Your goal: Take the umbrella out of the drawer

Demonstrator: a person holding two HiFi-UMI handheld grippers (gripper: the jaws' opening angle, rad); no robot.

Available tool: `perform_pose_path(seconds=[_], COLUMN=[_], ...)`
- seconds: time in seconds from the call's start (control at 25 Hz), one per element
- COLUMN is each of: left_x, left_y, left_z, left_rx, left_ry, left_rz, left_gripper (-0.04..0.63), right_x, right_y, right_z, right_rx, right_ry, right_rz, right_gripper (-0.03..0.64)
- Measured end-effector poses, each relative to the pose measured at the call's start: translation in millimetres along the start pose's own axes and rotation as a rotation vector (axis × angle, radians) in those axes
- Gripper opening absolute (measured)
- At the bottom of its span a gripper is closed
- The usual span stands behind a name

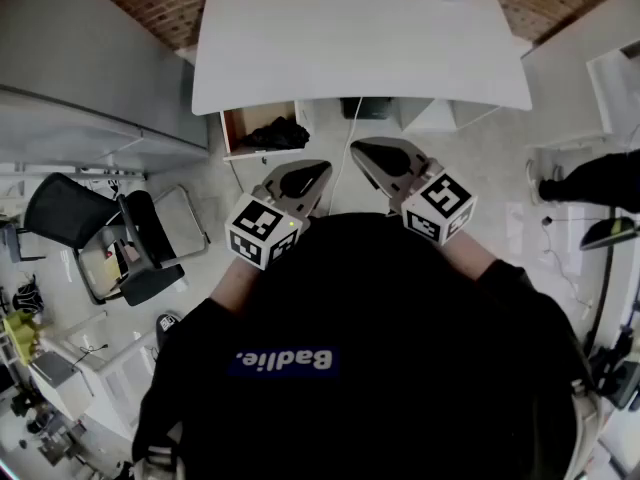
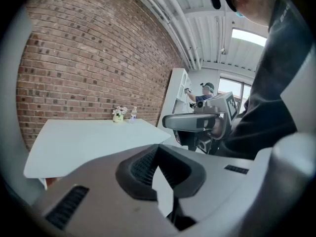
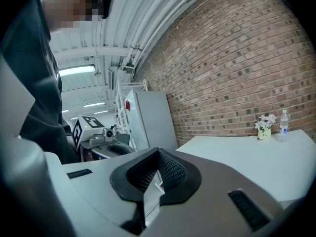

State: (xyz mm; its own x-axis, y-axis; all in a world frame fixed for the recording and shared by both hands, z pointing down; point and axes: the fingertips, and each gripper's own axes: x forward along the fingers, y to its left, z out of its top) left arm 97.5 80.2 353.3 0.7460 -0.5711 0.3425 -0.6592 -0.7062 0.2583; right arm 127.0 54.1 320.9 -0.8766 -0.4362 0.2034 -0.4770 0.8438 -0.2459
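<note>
Left gripper [image 1: 316, 173] and right gripper [image 1: 363, 151] hang closed and empty; the umbrella [image 1: 275, 134] lies in the open drawer [image 1: 237, 124].

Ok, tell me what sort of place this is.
Probably an office or lab workroom: a white desk with an open drawer, a black office chair beside it, and a bare brick wall behind.
</note>
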Motion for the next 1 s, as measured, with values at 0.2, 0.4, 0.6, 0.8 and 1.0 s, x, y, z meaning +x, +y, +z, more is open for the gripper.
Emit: perform_pose_path(seconds=[0.2, 0.4, 0.6, 0.8, 1.0], left_x=[-1.3, 2.5, 7.6, 16.7, 23.8], left_y=[1.9, 4.0, 6.2, 12.3, 18.5], left_z=[-2.5, -6.5, -9.4, -7.6, -3.8], left_rx=[-0.009, -0.024, -0.045, -0.057, -0.058], left_ry=[0.003, 0.007, 0.007, 0.006, 0.016], left_rz=[0.005, 0.005, -0.001, -0.01, -0.016], left_gripper=[-0.003, -0.003, -0.003, -0.003, -0.003], right_x=[3.4, 7.0, 6.1, 8.3, 9.3], right_y=[0.8, -1.4, -7.0, -15.5, -23.9], right_z=[-2.0, -7.0, -12.4, -13.2, -11.1], right_rx=[0.004, 0.011, 0.023, 0.023, 0.032], right_ry=[0.007, 0.025, 0.036, 0.055, 0.057], right_rz=[0.007, 0.018, 0.011, 0.002, -0.007], right_gripper=[0.026, 0.026, 0.026, 0.026, 0.026])
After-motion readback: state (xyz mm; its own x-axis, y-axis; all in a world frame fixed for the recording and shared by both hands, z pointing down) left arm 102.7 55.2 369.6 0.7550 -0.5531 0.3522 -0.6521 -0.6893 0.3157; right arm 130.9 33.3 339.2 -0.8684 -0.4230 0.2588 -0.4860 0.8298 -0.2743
